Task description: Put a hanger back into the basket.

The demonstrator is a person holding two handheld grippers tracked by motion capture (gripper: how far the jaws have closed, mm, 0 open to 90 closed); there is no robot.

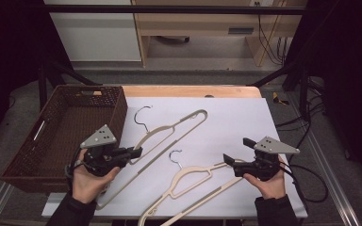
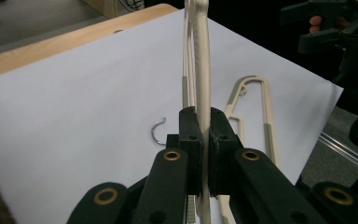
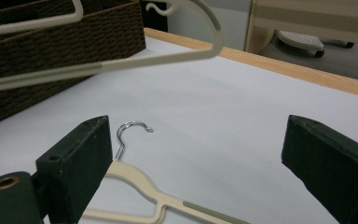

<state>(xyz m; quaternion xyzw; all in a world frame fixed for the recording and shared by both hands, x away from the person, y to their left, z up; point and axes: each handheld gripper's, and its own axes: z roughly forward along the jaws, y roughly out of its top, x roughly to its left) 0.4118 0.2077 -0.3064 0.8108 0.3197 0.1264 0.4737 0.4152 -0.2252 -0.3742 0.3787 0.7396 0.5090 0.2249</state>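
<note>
Beside the empty wicker basket [image 1: 52, 136], left gripper [image 1: 134, 153] clamped on cream hanger [image 1: 169, 132], right gripper [image 1: 235, 155] jaws spread wide over second hanger [image 1: 188, 181]

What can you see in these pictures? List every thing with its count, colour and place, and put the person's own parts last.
held hanger: 1, cream with a metal hook, gripped by the left tool and lifted off the sheet beside the basket.
lying hanger: 1, cream with a metal hook, flat on the sheet in front of the right tool.
basket: 1, dark brown wicker, at the table's left edge.
sheet: 1, white, covering most of the table.
table: 1, light wood, its far edge showing beyond the sheet.
cabinets: white and light wood, on the floor behind the table.
left tool: 1, black, jaws shut on the held hanger.
right tool: 1, black, jaws open around nothing.
hands: 2, dark-sleeved, at the near edge.
</note>
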